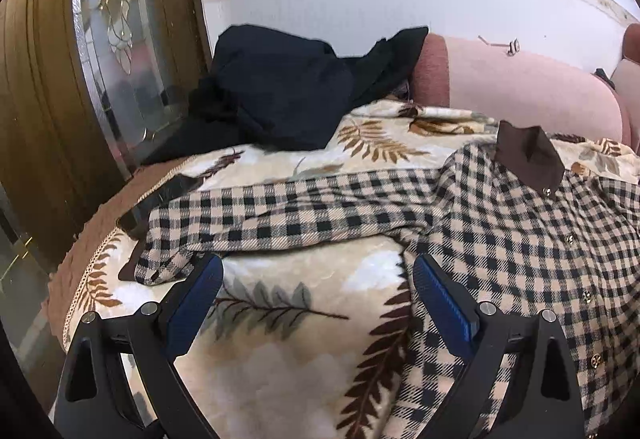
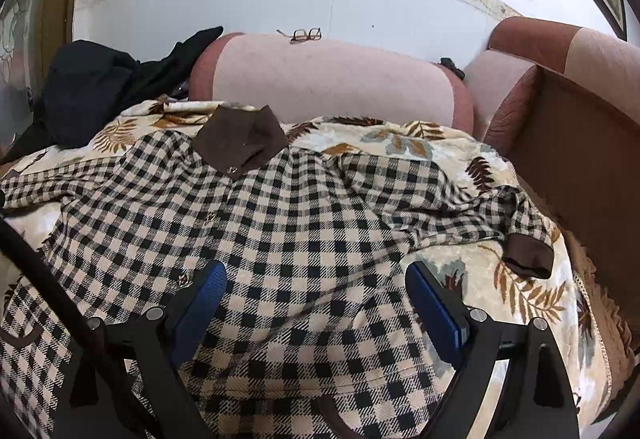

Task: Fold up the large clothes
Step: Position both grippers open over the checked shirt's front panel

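Observation:
A beige-and-black checked shirt (image 2: pixel 280 223) with a brown collar (image 2: pixel 240 143) lies spread face up on a leaf-patterned blanket (image 2: pixel 520 295). Its left sleeve (image 1: pixel 280 211) stretches out to the left, its right sleeve (image 2: pixel 460 207) to the right, ending in a brown cuff (image 2: pixel 528 255). My left gripper (image 1: pixel 316 271) is open and empty above the blanket, just below the left sleeve and beside the shirt's side (image 1: pixel 520 259). My right gripper (image 2: pixel 316 279) is open and empty above the shirt's body near its right edge.
A dark garment (image 1: pixel 280 91) is heaped at the back left. A pink sofa back (image 2: pixel 328 79) carries glasses (image 2: pixel 306 35). A wood-and-glass door (image 1: pixel 108 39) stands at left; a sofa arm (image 2: pixel 560 99) at right. The blanket's fringed edges drop off on both sides.

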### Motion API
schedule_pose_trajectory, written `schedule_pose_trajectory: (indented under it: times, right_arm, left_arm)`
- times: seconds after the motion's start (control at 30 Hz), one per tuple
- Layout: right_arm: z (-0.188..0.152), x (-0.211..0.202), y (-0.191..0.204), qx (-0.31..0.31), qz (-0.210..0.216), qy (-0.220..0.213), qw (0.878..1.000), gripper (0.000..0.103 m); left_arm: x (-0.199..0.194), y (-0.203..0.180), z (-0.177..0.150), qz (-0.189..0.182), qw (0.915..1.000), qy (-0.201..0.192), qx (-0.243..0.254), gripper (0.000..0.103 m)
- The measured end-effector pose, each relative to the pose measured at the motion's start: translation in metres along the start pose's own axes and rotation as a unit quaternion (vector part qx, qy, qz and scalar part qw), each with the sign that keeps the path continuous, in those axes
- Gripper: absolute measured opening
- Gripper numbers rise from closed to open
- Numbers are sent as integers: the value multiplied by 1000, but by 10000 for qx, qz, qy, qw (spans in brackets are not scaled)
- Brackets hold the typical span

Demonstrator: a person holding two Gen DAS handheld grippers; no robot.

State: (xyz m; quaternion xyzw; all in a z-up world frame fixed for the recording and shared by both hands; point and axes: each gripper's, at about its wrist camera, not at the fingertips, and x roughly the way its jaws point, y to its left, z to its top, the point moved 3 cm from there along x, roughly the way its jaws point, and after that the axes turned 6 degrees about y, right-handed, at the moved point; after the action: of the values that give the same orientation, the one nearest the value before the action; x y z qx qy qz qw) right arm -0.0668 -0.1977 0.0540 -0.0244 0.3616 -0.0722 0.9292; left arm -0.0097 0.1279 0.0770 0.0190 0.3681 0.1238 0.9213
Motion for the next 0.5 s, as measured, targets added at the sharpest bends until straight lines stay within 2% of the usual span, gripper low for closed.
schedule_pose_trajectory:
  times: [0.13, 0.2, 0.37, 0.5]
  right_arm:
    - [-3, 0, 5, -27, 56, 29, 10000, 87]
    - [-4, 1, 6, -23, 106, 53, 9999, 87]
    - [-6, 6, 5, 52, 220, 157, 9996, 86]
    - [-8, 12, 4, 123, 259, 261, 9992, 86]
  left_arm:
    - [10, 11, 6, -124, 9993, 342, -28, 96]
    - [13, 18, 12, -111, 9991, 409, -77, 91]
    - [18, 35, 25, 211, 9988, 345, 289, 77]
    - [19, 48, 32, 419, 9974, 184, 549, 74]
